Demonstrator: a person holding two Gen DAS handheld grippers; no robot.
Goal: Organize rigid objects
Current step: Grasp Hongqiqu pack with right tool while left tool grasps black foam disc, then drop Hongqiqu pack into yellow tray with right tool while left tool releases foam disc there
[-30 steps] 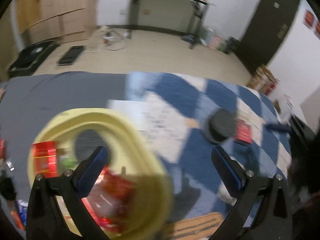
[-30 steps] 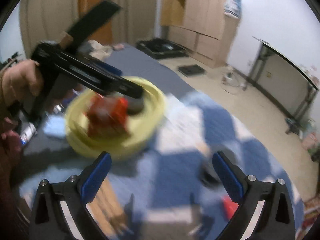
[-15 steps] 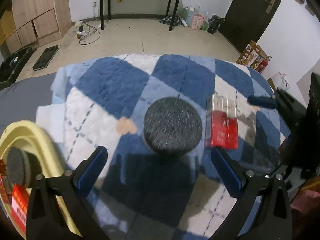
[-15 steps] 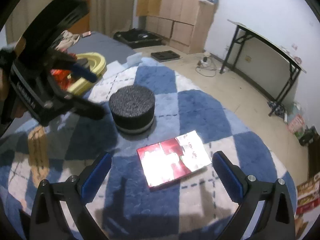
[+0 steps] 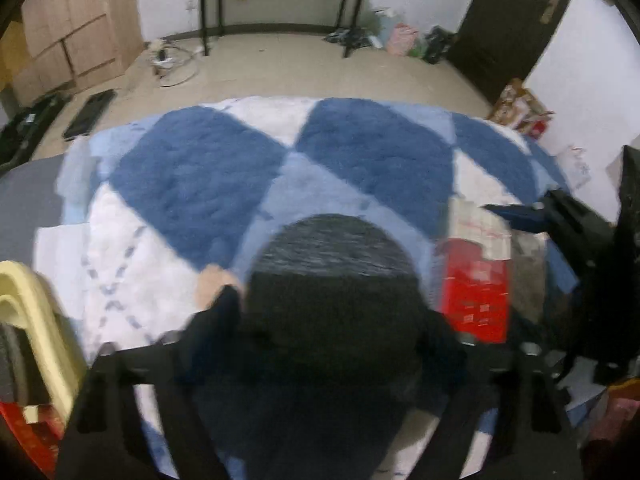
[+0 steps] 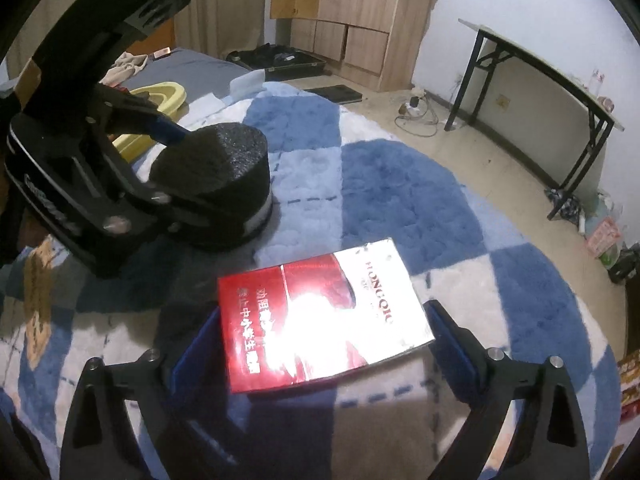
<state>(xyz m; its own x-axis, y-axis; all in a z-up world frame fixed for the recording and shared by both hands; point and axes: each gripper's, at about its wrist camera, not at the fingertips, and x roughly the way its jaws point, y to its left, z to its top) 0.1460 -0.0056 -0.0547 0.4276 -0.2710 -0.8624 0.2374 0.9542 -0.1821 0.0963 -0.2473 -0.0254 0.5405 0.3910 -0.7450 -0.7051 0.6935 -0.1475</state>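
Observation:
A black foam cylinder (image 5: pixel 332 280) stands on the blue and white checked rug (image 5: pixel 200 184). My left gripper (image 5: pixel 332 328) is open with a finger on each side of the cylinder; it also shows in the right wrist view (image 6: pixel 168 168), around the cylinder (image 6: pixel 216 168). A flat red and silver box (image 6: pixel 320 316) lies on the rug, also seen in the left wrist view (image 5: pixel 476 280). My right gripper (image 6: pixel 316 344) is open and straddles the box's near end; whether its pads touch it is unclear.
A yellow bowl (image 5: pixel 28 304) with red packets sits at the left; it shows far left in the right wrist view (image 6: pixel 160 96). Beyond the rug are bare floor, a folding table (image 6: pixel 540 68), wooden cabinets (image 6: pixel 352 20) and a dark door (image 5: pixel 512 24).
Both grippers moved forward and down. The left one went from over the yellow bowl to around the foam cylinder. The right one closed in on the red box, now between its fingers.

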